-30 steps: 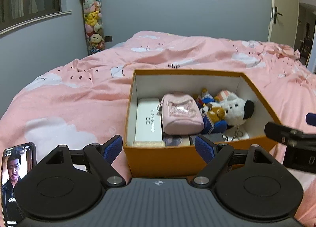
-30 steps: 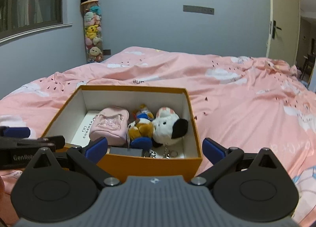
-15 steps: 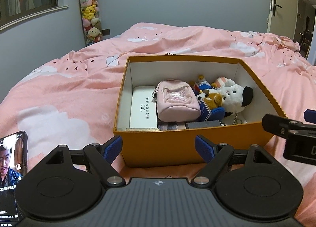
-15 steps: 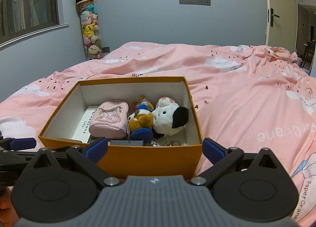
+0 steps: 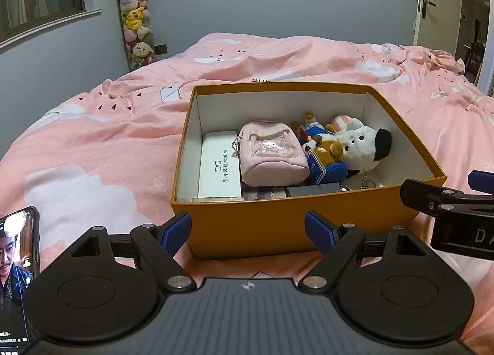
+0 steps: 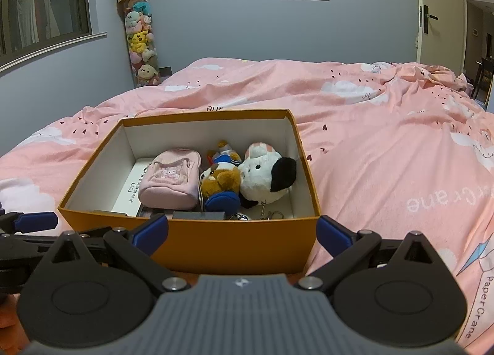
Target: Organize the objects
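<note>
I am holding my left hand-held gripper (image 5: 248,229) and right hand-held gripper (image 6: 242,232) wide open and empty, just short of the orange box (image 5: 278,225) sitting on the pink bed (image 6: 386,138), its near wall spanning both gaps.

"PaperCrane" printed on pink duvet (image 6: 401,169) at right edge, "Crane" upside down further up, "DA" on right gripper (image 5: 481,183) body, glasses icon plus unreadable characters on white case (image 5: 219,166)
</note>
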A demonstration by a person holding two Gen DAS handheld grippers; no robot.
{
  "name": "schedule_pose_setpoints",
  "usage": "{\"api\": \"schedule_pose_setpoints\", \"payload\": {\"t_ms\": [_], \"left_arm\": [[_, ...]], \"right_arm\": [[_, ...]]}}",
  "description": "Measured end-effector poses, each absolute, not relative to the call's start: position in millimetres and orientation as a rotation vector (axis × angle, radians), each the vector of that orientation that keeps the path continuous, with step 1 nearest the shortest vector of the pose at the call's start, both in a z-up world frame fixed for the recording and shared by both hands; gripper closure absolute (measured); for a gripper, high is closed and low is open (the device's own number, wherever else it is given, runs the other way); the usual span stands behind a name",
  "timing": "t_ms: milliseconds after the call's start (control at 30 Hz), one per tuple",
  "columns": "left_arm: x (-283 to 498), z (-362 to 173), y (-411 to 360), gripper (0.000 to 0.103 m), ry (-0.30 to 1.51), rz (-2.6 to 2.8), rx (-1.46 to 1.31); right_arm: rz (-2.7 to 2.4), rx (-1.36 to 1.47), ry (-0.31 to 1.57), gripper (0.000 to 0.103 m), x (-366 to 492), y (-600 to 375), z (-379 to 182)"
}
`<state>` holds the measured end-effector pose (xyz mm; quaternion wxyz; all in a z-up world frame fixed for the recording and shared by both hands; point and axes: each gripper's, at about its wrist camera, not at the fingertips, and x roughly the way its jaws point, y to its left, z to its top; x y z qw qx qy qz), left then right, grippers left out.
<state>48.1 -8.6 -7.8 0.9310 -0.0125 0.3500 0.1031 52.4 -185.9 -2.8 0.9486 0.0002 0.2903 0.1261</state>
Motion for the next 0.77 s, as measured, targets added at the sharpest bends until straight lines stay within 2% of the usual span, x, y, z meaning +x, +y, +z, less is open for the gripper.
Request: {"api": "schedule_pose_setpoints", "payload": {"t_ms": [767], "left_arm": [[46.9,-7.9,-10.8,0.006,0.712,0.199,-0.022]], "right_arm": [[0.253,0.003,0.603,0.001,51.0,-185.1,-4.1]]}}
